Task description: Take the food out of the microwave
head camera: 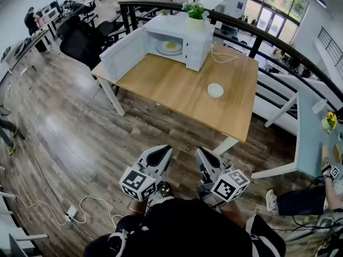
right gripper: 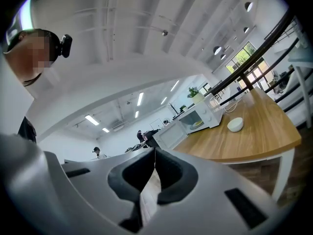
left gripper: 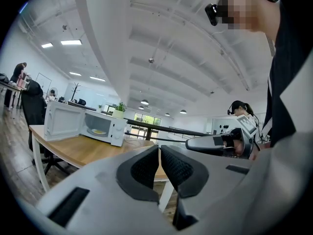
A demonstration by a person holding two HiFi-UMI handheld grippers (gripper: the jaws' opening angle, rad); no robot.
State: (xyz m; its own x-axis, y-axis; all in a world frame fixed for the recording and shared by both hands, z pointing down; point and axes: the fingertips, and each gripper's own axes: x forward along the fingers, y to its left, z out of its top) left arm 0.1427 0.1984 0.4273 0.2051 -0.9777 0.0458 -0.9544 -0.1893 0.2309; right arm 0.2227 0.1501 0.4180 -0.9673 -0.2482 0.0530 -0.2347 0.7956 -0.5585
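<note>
A white microwave point(head camera: 174, 44) stands at the far side of a wooden table point(head camera: 177, 90), its door point(head camera: 122, 54) swung wide open to the left. Inside lies a plate with yellow food point(head camera: 170, 47), which also shows in the left gripper view as food point(left gripper: 99, 131) and in the right gripper view as food point(right gripper: 198, 124). My left gripper point(head camera: 162, 151) and right gripper point(head camera: 202, 154) hang side by side over the floor, well short of the table. The left gripper point(left gripper: 159, 153) is shut and empty. The right gripper point(right gripper: 155, 153) is likewise shut with nothing between its pads.
A small white bowl point(head camera: 215, 90) sits on the table right of centre. A potted plant point(head camera: 196, 15) stands on the microwave. A black railing point(head camera: 278, 47) runs behind the table. Black chairs point(head camera: 80, 39) stand at the left; cables point(head camera: 80, 205) lie on the floor.
</note>
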